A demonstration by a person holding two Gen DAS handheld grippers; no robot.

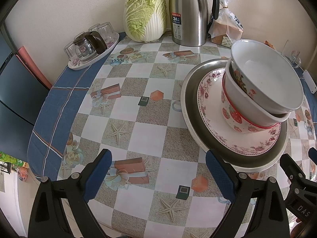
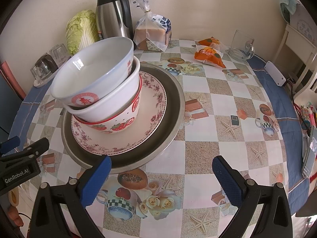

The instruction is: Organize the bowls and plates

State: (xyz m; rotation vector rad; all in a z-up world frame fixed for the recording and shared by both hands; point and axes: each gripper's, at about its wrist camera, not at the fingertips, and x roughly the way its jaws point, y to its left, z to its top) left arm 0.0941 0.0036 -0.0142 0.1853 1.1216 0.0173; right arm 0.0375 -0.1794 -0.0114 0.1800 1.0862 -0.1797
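A steel plate (image 1: 188,103) lies on the table with a floral plate (image 1: 210,107) on it. On that stands a tilted stack of three bowls: a strawberry bowl (image 1: 235,119) at the bottom, a plain white bowl (image 1: 233,87), and a top bowl (image 1: 267,75) with red print. The same stack shows in the right wrist view: steel plate (image 2: 174,107), floral plate (image 2: 152,107), strawberry bowl (image 2: 116,127), white bowl (image 2: 111,103), top bowl (image 2: 93,69). My left gripper (image 1: 158,158) is open and empty, left of the plates. My right gripper (image 2: 161,163) is open and empty, at the plates' near right edge.
At the back stand a napa cabbage (image 1: 144,13), a steel thermos jug (image 1: 188,13), a bagged bread loaf (image 2: 152,31) and a tray of upturned glasses (image 1: 91,45). Orange snack packets (image 2: 210,55), a glass mug (image 2: 240,46) and a phone (image 2: 310,152) lie to the right.
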